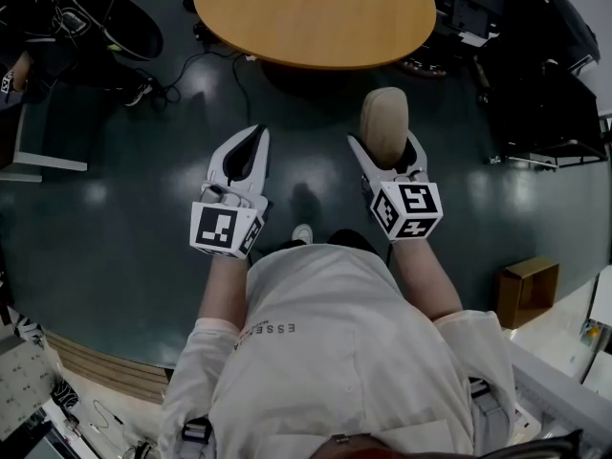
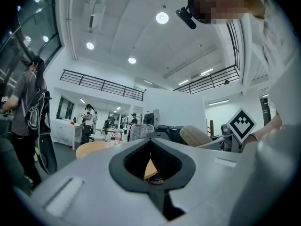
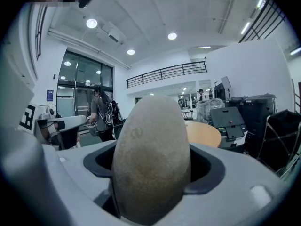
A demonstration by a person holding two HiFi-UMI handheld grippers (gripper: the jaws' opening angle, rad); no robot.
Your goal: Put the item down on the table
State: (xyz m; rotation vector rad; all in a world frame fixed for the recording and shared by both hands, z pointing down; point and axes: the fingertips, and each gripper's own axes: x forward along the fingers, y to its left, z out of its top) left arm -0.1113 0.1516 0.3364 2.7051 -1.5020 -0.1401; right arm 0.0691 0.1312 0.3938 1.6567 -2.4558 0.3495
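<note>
Right gripper (image 1: 387, 153): jaws spread wide and clamped on the item (image 3: 151, 154), a tan, egg-shaped lump with a rough, matte skin. It stands on end between the pads, lower end down in the throat, upper end sticking out past the jaw tips. It fills the gap side to side, with a pad touching each flank.

Left gripper (image 1: 252, 142): jaws closed, tips meeting. Only the teardrop cut-out between the pads is open behind them. Nothing in it. I just see a sliver of tabletop through the hole.

The two grippers are side by side, the left one just left of the right jaws, both pointing the same way. Each marker cube (image 1: 227, 228) sits behind its jaws, at the person's forearm end.

Table (image 1: 316, 17): round, wood top, ahead of both sets of jaws and apart from them. The item isn't on it. It's held in the air short of the near edge, with dark floor (image 1: 124, 218) under the jaws.

Further out:
- Cardboard box (image 1: 528, 290) on the floor, right of and behind the right jaws.
- Black machine (image 3: 228, 121) ahead-right of the right jaws, beside the table.
- Person with a backpack (image 2: 28, 107) standing left of the left jaws.
</note>
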